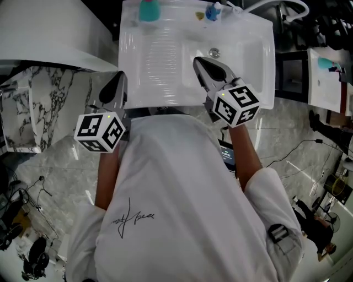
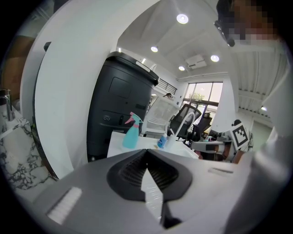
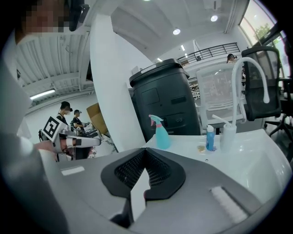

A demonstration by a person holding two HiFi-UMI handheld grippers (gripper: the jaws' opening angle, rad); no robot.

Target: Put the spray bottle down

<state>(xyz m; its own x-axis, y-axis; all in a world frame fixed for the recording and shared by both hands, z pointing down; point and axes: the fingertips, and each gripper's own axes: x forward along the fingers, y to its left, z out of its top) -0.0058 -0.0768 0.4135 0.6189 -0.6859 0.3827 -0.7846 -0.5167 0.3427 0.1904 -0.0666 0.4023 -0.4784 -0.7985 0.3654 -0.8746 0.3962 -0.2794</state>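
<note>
The teal spray bottle (image 1: 149,10) with a pink trigger stands upright at the back left rim of the white sink unit (image 1: 132,82), and no gripper touches it. It shows ahead of the jaws in the left gripper view (image 2: 132,135) and the right gripper view (image 3: 161,135). My left gripper (image 1: 121,75) hovers at the sink's front left corner, jaws shut with nothing between them. My right gripper (image 1: 198,60) is over the basin near the drain, also shut and holding nothing. In each gripper's own view the pads (image 2: 158,171) (image 3: 155,170) meet at the tips.
A small blue bottle (image 1: 212,11) and a white curved faucet (image 3: 238,82) stand at the sink's back right. Behind the sink is a black bin (image 2: 119,109). A marble-topped block (image 1: 33,110) is to the left. Cables lie on the floor (image 1: 309,148).
</note>
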